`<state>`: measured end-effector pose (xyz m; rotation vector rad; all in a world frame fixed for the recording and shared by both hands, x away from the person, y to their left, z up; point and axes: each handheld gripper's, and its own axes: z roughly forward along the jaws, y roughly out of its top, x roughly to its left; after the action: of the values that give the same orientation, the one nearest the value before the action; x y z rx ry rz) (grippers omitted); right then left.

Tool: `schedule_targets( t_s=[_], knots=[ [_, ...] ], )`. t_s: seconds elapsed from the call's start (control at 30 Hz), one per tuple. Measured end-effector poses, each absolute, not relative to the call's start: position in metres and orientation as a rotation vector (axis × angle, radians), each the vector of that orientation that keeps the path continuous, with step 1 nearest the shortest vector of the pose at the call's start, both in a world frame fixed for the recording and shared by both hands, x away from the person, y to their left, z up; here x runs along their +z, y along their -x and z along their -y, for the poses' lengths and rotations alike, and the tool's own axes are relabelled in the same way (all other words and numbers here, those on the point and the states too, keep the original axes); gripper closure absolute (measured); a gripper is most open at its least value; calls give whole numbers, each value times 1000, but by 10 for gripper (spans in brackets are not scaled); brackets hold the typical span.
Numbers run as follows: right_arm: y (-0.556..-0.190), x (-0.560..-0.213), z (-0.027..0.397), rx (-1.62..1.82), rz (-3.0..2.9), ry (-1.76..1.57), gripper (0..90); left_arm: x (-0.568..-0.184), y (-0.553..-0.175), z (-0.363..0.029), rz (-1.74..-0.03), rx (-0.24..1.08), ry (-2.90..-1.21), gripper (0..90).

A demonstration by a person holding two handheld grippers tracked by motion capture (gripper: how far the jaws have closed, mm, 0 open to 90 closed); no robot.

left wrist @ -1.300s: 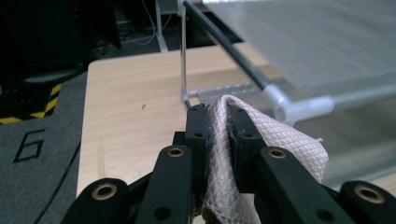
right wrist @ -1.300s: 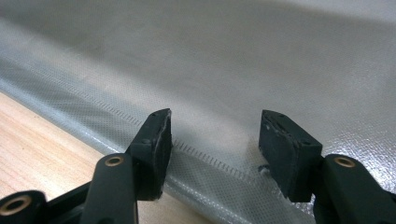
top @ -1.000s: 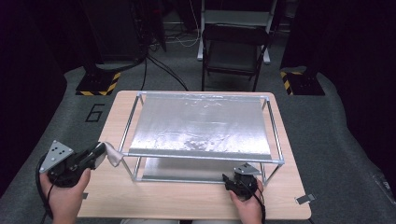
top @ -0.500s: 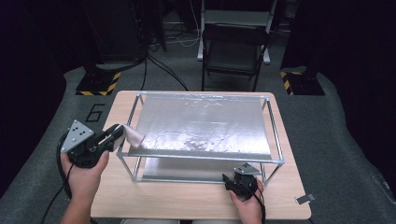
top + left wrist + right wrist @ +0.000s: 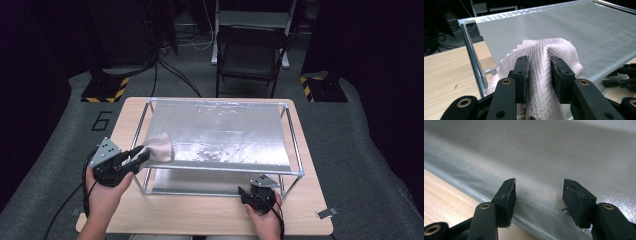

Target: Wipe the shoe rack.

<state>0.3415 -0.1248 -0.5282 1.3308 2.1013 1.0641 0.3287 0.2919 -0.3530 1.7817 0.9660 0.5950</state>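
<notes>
A pale pink waffle-weave cloth (image 5: 159,146) lies bunched on the near left corner of a silver sheet (image 5: 225,135) stretched over a metal frame (image 5: 220,169). My left gripper (image 5: 142,155) reaches over the frame's left rail to it. In the left gripper view a fold of the cloth (image 5: 544,57) stands between the jaws of this gripper (image 5: 539,72), which have just been opening, so the fold sits loose. My right gripper (image 5: 247,192) rests at the frame's front edge, open. In the right gripper view it (image 5: 539,195) faces the sheet's stitched hem (image 5: 549,150) with nothing between its jaws.
The frame stands on a wooden table (image 5: 200,215) and has a lower silver shelf (image 5: 200,182). A small clip (image 5: 325,213) lies at the table's near right corner. Behind the table stand a chair (image 5: 250,55) and two striped bases (image 5: 105,90).
My left hand has carried the cloth from the table's left edge rightward onto the corner of the silver sheet. The right hand has stayed put.
</notes>
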Motion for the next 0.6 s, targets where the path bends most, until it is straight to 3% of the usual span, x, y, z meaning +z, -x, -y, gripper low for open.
schedule_targets(
  t_s=[0.1, 0.27, 0.4, 0.6],
  knots=[
    [-342, -528, 125, 1065, -2102, -1332, 440, -354, -330, -290, -954, 581, -1797, 662],
    [-342, -528, 125, 1071, -2101, -1332, 440, -361, -336, -284, -950, 565, -1843, 743],
    [-341, -528, 124, 1066, -2101, -1328, 441, -361, -339, -281, -1004, 692, -1864, 760],
    [-341, -528, 124, 1063, -2107, -1318, 442, -362, -343, -280, -1037, 667, -1842, 769]
  ],
)
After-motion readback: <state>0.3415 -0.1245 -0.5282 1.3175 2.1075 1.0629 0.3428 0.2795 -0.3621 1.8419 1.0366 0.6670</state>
